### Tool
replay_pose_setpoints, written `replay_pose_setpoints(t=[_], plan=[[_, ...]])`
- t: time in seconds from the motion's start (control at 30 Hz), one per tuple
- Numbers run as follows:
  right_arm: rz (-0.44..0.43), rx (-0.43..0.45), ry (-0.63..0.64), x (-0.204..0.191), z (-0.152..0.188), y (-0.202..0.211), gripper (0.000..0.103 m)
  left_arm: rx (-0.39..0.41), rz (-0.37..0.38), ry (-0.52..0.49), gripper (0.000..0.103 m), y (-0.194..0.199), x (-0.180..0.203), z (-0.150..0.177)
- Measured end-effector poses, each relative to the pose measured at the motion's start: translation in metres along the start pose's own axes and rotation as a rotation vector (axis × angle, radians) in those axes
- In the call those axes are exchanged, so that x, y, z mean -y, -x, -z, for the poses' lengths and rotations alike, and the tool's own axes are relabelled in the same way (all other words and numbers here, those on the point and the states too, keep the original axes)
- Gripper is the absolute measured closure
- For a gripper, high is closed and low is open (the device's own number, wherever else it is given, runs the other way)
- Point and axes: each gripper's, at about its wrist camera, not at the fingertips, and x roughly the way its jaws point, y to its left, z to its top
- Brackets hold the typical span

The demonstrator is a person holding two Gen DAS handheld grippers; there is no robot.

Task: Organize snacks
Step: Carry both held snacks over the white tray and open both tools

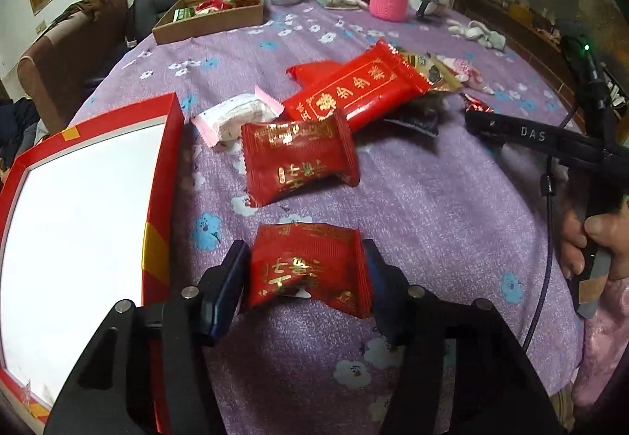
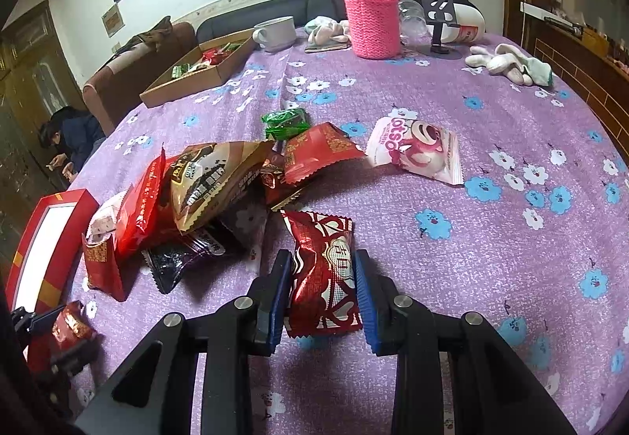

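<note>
We are early in the sorting — most of the work is left. Our left gripper has its jaws against both sides of a small red packet near the table's near edge, just beside the red box at the left edge; the pads seem to press it, so we judge it gripped. Our right gripper is closed on a red-and-white packet, also toward the near edge. The red box shows only its bare white floor, so nothing we can see is filed there yet. Left to sort: a second red packet, a pink-white one and a long red bar in a pile mid-table, plus a green sweet and a pink Lotso pack lying apart — all still loose on the purple cloth. A brown tray at the far left corner already holds some snacks
</note>
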Motion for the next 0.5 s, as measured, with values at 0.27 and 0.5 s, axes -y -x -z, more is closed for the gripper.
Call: replay_pose_setpoints(t=[0.27,0.5], plan=[[-0.044,0.011,-0.013,0.002,0.0,0.002,0.071,0.055,0.044,0.03,0.05,0.006,-0.013,-0.003],[-0.118,0.092,-0.015,-0.001,-0.002,0.017,0.071,0.143,0.037,0.032,0.05,0.031,-0.019,-0.006]])
